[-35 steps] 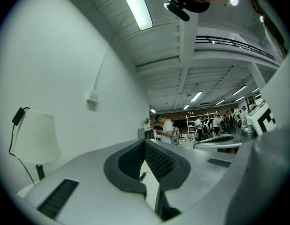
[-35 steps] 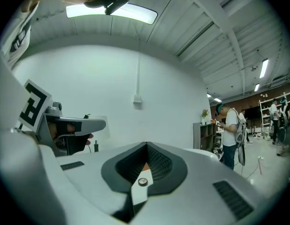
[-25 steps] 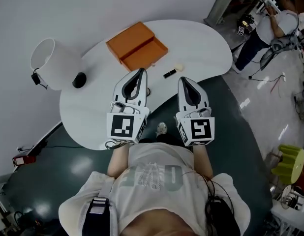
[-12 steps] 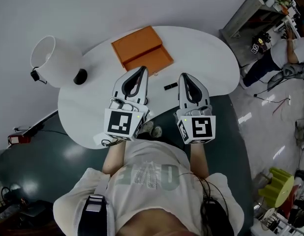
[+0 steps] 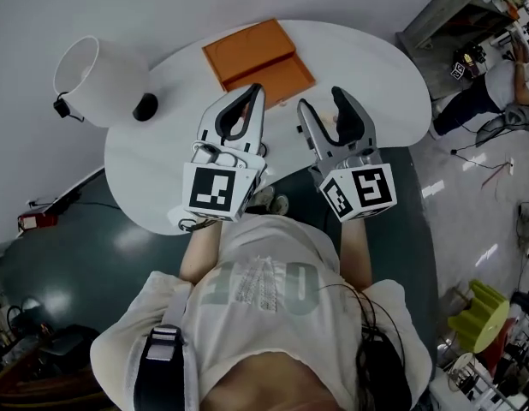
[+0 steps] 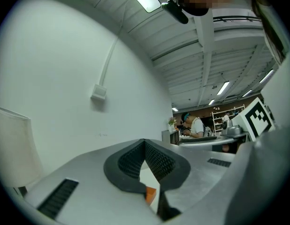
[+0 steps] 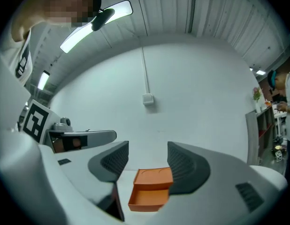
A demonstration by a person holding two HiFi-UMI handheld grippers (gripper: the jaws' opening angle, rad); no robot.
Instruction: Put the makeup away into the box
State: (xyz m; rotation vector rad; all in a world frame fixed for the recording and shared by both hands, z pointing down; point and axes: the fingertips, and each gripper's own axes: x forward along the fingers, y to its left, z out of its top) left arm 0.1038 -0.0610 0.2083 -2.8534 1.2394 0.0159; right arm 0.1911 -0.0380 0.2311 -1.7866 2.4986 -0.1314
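Nearest in, the right gripper (image 7: 147,162) has its jaws spread wide with nothing between the pads. They have just been opening, after being pressed shut a second ago. The left gripper (image 6: 145,145), alongside on its left, has its jaws pressed together at the tips and holds nothing; only a sliver of orange shows through the slot under them.

Just below and to the left of the right gripper's left jaw, a dark narrow piece (image 7: 114,204) lies on the white table (image 5: 153,165). It is probably the black makeup item, though too little shows to be sure. The pale piece seen beside it earlier cannot be found now and is likely hidden under the right gripper.

Straight ahead of the right jaws, framed in their gap but well apart from them, the orange box (image 7: 152,189) stands open. Its tray looks empty from here. Over the last second both grippers have come forward across the table towards it.

Judging from this, the task is at its very start, with no makeup yet in the box. The freshly opened right jaws look readied for a first pick, and they would have to drop down and left onto the dark piece.
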